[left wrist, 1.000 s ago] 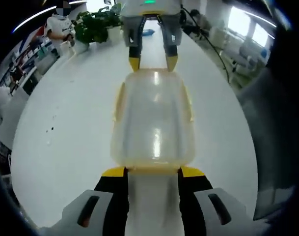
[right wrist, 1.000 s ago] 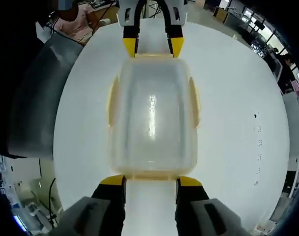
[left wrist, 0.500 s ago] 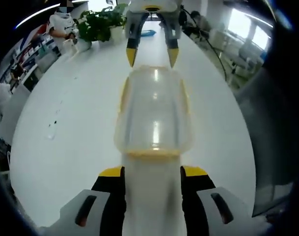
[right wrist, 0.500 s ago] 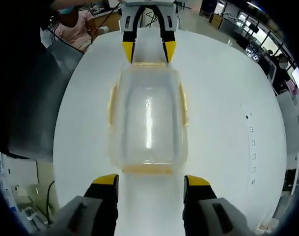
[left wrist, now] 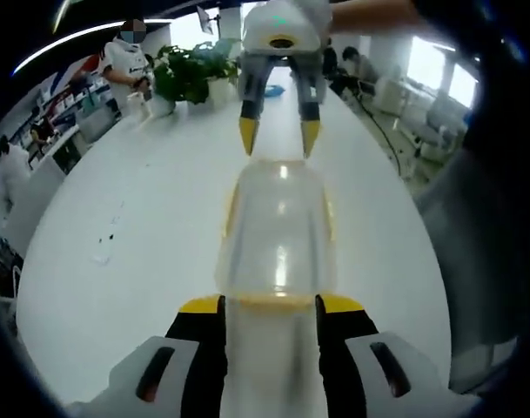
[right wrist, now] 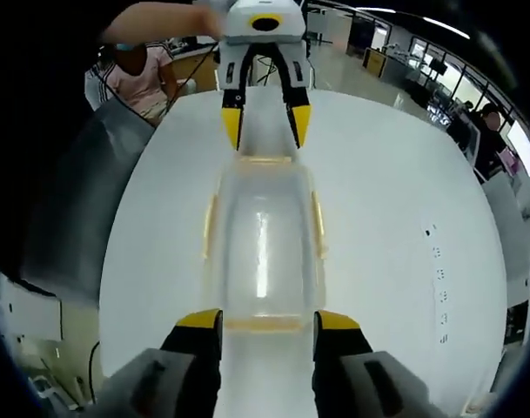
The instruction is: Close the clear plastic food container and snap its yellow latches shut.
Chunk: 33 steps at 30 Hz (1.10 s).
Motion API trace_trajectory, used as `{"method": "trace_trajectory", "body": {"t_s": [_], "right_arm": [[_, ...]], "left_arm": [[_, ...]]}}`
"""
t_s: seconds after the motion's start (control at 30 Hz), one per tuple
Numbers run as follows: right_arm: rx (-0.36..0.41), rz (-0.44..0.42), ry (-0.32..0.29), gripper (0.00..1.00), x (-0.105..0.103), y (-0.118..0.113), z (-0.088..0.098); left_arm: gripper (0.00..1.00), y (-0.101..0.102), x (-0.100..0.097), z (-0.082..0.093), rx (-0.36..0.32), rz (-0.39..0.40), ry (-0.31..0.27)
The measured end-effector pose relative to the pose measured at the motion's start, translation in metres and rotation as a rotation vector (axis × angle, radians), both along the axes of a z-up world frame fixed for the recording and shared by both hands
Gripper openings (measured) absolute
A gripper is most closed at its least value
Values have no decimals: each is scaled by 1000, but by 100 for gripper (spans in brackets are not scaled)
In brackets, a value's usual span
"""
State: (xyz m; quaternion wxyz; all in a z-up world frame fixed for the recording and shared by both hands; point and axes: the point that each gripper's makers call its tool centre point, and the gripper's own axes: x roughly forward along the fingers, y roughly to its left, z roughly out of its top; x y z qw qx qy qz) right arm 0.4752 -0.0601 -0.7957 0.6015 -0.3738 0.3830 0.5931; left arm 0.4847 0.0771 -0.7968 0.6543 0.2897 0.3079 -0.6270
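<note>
The clear plastic container (left wrist: 278,231) stands lidded on the white table (left wrist: 117,226), and yellow latches (left wrist: 232,209) lie against its long sides. My left gripper (left wrist: 269,305) is open, its yellow tips flanking the near end latch. The right gripper (left wrist: 278,138) hangs open just past the far end. In the right gripper view the container (right wrist: 263,244) runs away from my open right gripper (right wrist: 266,320), a yellow side latch (right wrist: 318,222) is down, and the left gripper (right wrist: 266,122) stands open at the far end.
Potted plants (left wrist: 191,74) and people stand beyond the table's far end in the left gripper view. A grey chair back (left wrist: 473,244) is close to the table's edge, seen also as the grey chair back (right wrist: 82,200). A person in pink (right wrist: 143,78) sits behind.
Both grippers have drawn back and lifted a little from the container's ends, so the views look along it at a lower angle. The container has stayed in place.
</note>
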Motion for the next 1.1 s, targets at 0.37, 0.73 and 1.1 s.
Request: {"method": "trace_trajectory", "body": {"t_s": [0.37, 0.73, 1.1], "right_arm": [[8, 8, 1, 32, 1, 31, 2], [23, 32, -5, 30, 1, 59, 1], [24, 47, -9, 29, 10, 64, -2]], "left_arm": [[36, -37, -3, -4, -38, -7, 8], [35, -67, -6, -2, -66, -43, 18], [33, -75, -14, 3, -83, -42, 9]]}}
